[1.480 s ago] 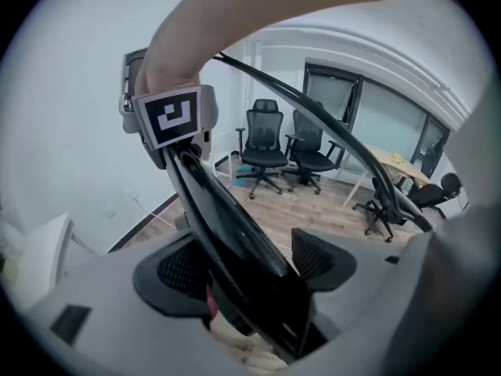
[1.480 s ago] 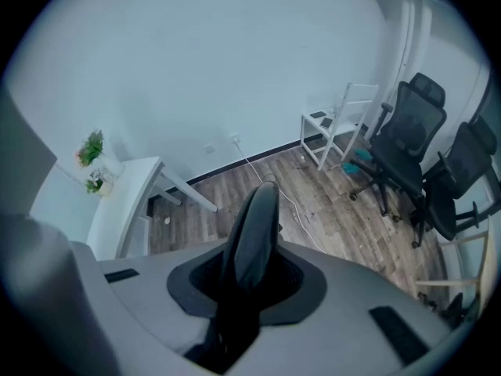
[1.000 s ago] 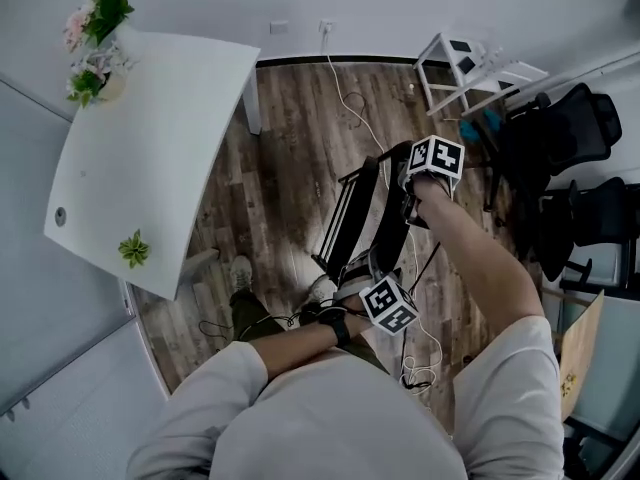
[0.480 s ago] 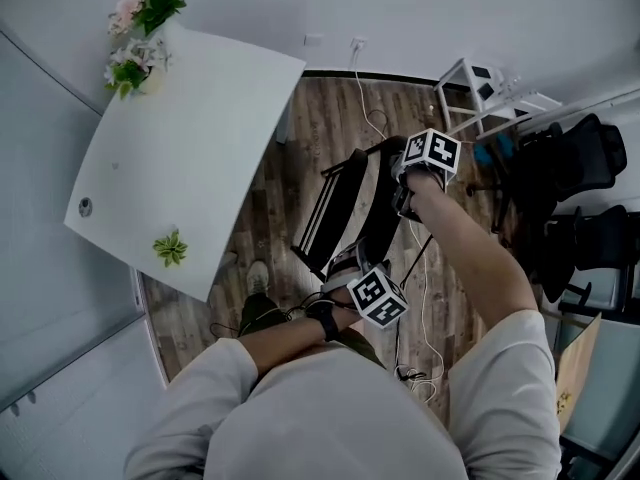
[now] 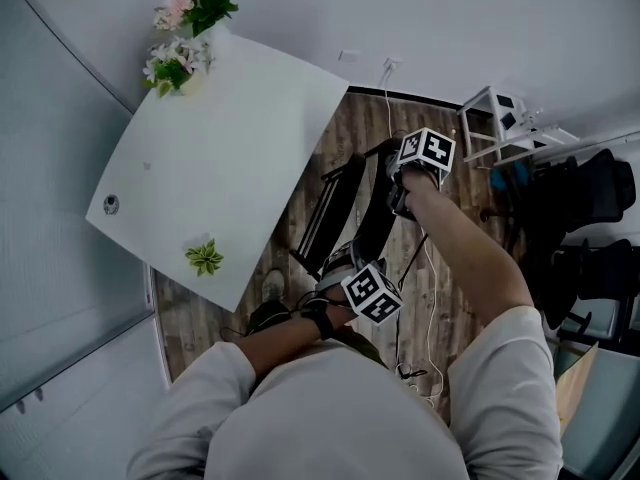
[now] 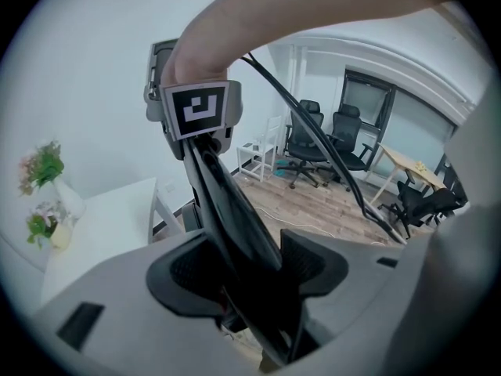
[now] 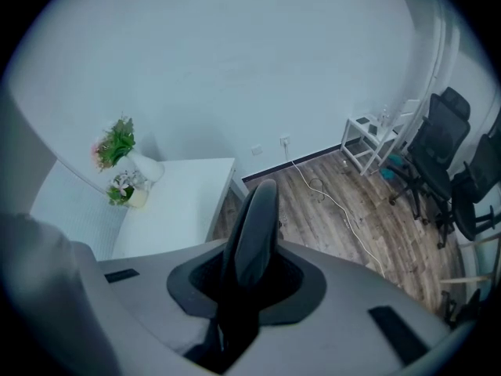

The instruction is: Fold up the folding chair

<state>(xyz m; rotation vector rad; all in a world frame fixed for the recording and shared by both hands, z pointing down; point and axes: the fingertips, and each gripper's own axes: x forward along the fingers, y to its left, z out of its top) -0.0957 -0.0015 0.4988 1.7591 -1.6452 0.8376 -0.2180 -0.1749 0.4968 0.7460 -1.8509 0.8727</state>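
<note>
The black folding chair (image 5: 372, 218) hangs folded flat over the wood floor, carried between both grippers. My right gripper (image 5: 399, 194) is shut on its upper end, and a rounded black edge (image 7: 254, 225) stands up between the jaws. My left gripper (image 5: 343, 265) holds the lower end near my body. Its jaws have just been closing and now press on a black chair panel (image 6: 231, 218) that runs up between them toward the right gripper's marker cube (image 6: 196, 112). The fingertips are hidden behind the chair in the head view.
A white table (image 5: 220, 158) stands close on the left with a flower vase (image 5: 190, 28) and a small green plant (image 5: 205, 258). Black office chairs (image 5: 590, 198) and a white rack (image 5: 500, 118) are at the right. A white cable (image 5: 430, 268) lies on the floor.
Both grippers and the folded chair have moved leftward toward the white table, whose corner now lies right beside the chair. The grips look unchanged.
</note>
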